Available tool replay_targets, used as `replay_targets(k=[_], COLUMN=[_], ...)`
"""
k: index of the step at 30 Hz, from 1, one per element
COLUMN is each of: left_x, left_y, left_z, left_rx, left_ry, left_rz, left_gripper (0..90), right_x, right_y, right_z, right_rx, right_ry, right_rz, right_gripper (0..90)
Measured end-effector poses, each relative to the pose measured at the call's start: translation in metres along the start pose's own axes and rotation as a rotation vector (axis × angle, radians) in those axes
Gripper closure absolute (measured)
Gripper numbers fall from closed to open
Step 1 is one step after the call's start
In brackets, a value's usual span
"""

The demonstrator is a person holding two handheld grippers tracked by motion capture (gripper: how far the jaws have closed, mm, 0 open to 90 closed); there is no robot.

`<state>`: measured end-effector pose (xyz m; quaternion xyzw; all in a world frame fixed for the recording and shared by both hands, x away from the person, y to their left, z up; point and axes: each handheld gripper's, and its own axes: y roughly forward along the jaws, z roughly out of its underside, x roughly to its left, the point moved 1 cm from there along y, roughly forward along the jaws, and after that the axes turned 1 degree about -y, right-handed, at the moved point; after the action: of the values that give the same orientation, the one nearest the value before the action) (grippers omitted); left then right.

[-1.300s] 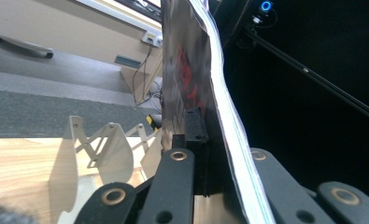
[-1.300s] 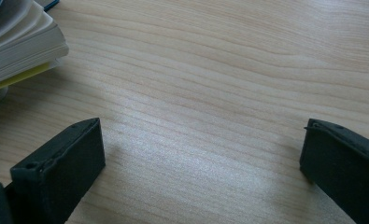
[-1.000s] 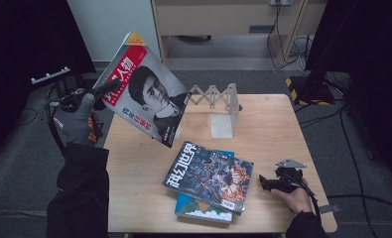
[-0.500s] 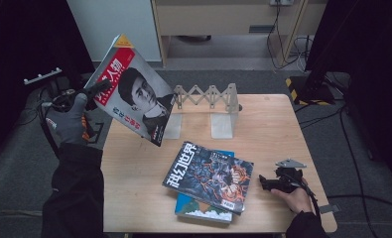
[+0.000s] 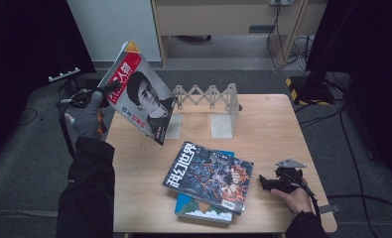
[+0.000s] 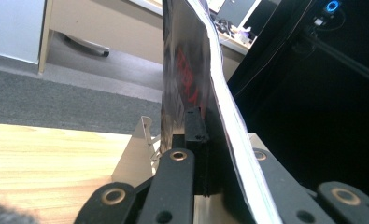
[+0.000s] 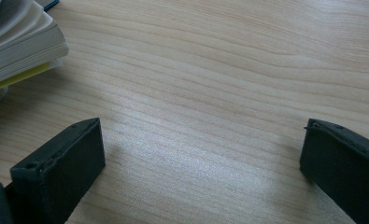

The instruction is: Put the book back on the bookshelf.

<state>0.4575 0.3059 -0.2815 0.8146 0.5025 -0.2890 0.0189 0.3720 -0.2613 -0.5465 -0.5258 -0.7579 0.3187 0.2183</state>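
The left tongs [image 5: 104, 90] are clamped on the edge of a red magazine [image 5: 139, 94], which is held tilted in the air over the desk's [image 5: 263, 126] far left corner, just left of the folding rack [image 5: 208, 96]. In the left gripper view the magazine [image 6: 191, 88] stands edge-on between the black jaws, with the rack [image 6: 135, 154] right behind it. The right tongs [image 5: 270, 182] rest on the desk near its right edge, well apart from the rack, jaws spread wide with nothing between them. A book stack [image 5: 211, 181] lies just beside them, its page edges [image 7: 18, 42] in the right gripper view.
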Motion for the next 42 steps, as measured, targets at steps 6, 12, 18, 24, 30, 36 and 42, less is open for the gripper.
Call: replay_targets(k=[6, 12, 18, 24, 30, 36, 42], left_x=[-0.007, -0.014, -0.019, -0.023, -0.028, -0.041, -0.047], left_y=[0.022, 0.038, 0.046, 0.052, 0.056, 0.063, 0.069], left_z=[0.010, 0.017, 0.020, 0.023, 0.024, 0.026, 0.029], left_rx=[0.021, 0.040, 0.043, 0.044, 0.033, 0.038, 0.022], left_ry=[0.034, 0.071, 0.104, 0.152, 0.179, 0.250, 0.297], left_rz=[-0.026, -0.061, -0.090, -0.133, -0.148, -0.188, -0.220], left_gripper=[86.2, 86.2, 86.2, 86.2, 86.2, 86.2, 86.3], right_x=[0.000, 0.000, 0.000, -0.001, 0.000, 0.000, 0.000], right_y=[0.000, 0.000, 0.000, 0.000, 0.000, 0.000, 0.000], right_z=[0.000, 0.000, 0.000, 0.000, 0.000, 0.000, 0.000], right_rx=[0.000, -0.001, -0.001, -0.003, -0.003, -0.003, -0.003], right_ry=[-0.004, -0.005, -0.006, -0.009, -0.007, -0.003, -0.003], right_rz=[0.000, 0.000, 0.001, 0.000, 0.000, 0.001, 0.001], right_gripper=[0.3, 0.3, 0.4, 0.4, 0.4, 0.4, 0.4])
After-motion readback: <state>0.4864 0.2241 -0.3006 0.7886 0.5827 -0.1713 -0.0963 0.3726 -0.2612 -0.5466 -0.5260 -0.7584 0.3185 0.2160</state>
